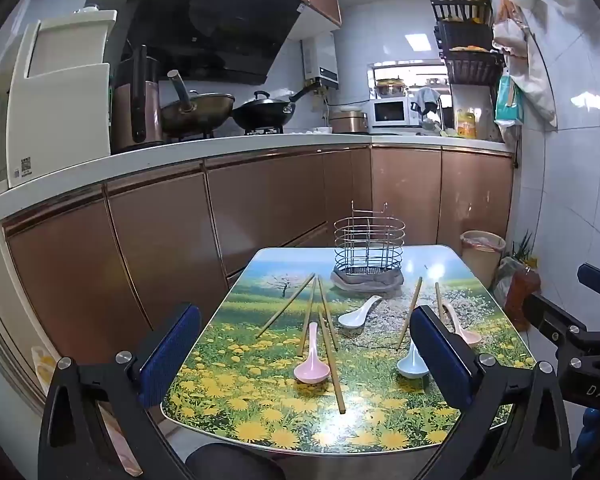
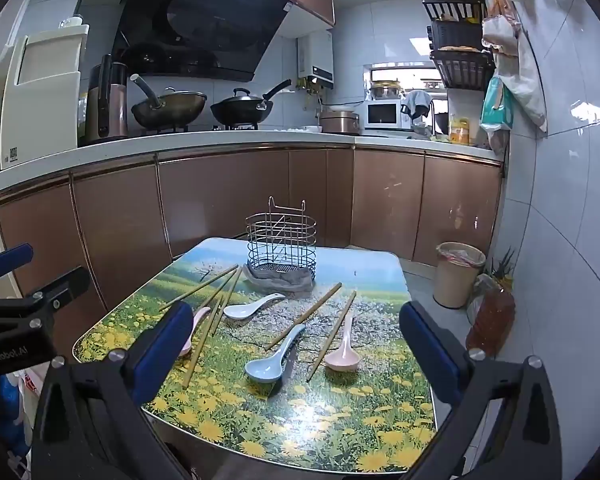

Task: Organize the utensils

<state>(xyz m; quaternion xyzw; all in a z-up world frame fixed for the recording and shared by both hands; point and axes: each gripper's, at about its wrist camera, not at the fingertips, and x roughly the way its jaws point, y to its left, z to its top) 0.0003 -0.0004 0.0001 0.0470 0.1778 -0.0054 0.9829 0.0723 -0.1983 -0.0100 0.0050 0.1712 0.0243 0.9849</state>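
"DAS" in white on the black body of the right gripper (image 1: 598, 390), partly cut off; "GenRobot.AI" in white on the black left gripper (image 2: 8, 356); QR sticker on cream appliance (image 1: 26, 165), unreadable.

- left gripper (image 1: 306, 356): black plastic frame, triangular cut-outs in both arms
- fingers (image 1: 171, 354) faced with blue textured pads
- round silver screws at the finger pivots, two per side
- right gripper (image 2: 296, 354): same build, black frame, blue pads, silver screws
- white lettering on the black bodies: "GenRobot.AI" on the left unit, "DAS" visible on the right unit
- blue handle parts below the bodies
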